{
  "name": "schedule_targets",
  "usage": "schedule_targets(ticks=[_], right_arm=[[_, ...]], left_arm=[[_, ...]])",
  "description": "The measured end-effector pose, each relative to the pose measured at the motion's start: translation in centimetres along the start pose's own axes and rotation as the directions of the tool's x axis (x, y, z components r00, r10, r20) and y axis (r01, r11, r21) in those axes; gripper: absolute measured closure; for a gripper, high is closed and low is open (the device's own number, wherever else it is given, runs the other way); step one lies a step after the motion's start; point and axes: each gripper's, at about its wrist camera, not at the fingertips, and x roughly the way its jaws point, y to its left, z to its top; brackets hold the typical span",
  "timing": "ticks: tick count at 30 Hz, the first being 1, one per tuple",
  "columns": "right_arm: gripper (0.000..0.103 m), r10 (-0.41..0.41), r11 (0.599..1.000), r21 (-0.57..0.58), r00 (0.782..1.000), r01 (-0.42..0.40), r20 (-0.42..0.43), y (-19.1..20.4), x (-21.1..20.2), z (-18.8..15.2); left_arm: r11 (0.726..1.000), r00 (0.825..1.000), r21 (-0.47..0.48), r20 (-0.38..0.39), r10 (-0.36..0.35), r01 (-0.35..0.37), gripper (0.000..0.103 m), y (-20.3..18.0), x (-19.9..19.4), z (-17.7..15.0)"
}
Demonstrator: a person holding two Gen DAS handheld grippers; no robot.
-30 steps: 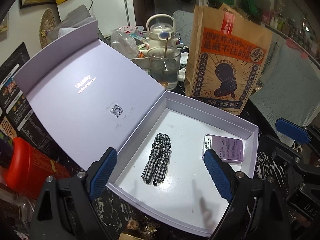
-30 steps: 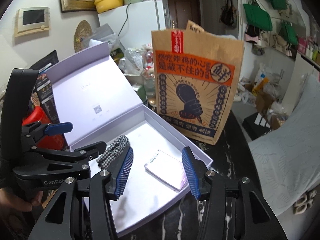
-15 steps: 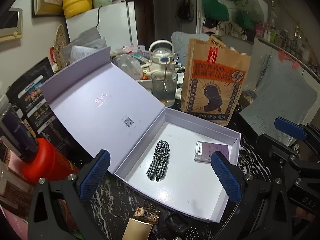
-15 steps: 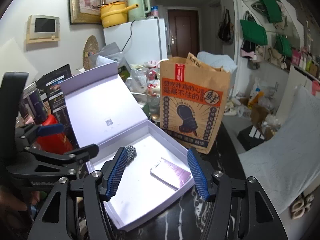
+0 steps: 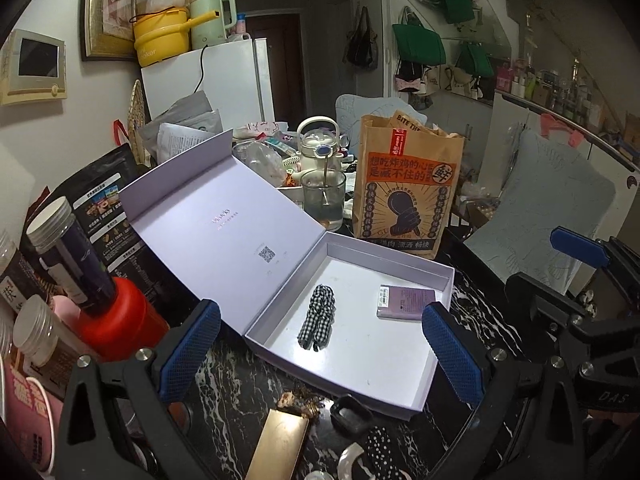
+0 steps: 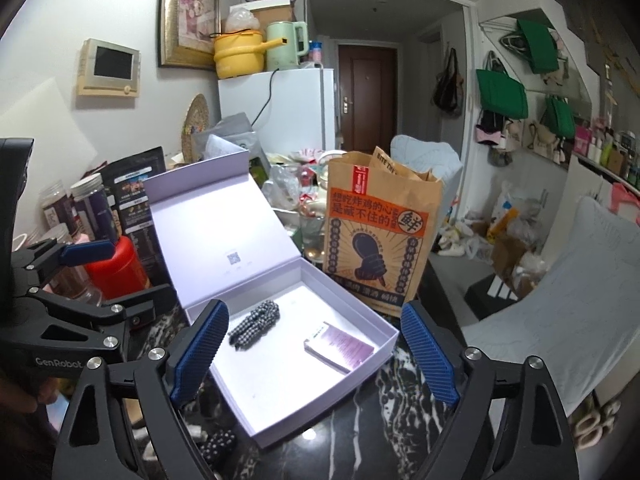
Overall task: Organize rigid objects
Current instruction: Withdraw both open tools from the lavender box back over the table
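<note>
Left gripper point(image 5: 320, 354): my jaws wide, empty.
Right gripper point(image 6: 316, 354): jaws opening, nothing between them.
Box point(image 5: 416, 394): holds scrunchie point(image 5: 317, 322), purple card pack point(image 5: 404, 302).
Next: probably the gold case point(image 5: 278, 446) on bench; approach low, square.

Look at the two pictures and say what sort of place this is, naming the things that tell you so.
Most likely a small, cluttered home, a kitchen and dining corner near the entrance. A white fridge carries a yellow pot and a kettle, tote bags hang on the wall, and a door closes the hallway.
</note>
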Motion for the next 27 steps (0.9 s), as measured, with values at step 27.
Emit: schedule_targets(ticks=[27], right_arm=[[0.004, 0.03, 1.0, -0.005, 0.999, -0.03, -0.027, 4.3, -4.5, -6.9]], left_arm=[[0.999, 1.0, -0.042, -0.005, 0.031, -0.031, 0.0, 2.5, -4.8, -8.9]])
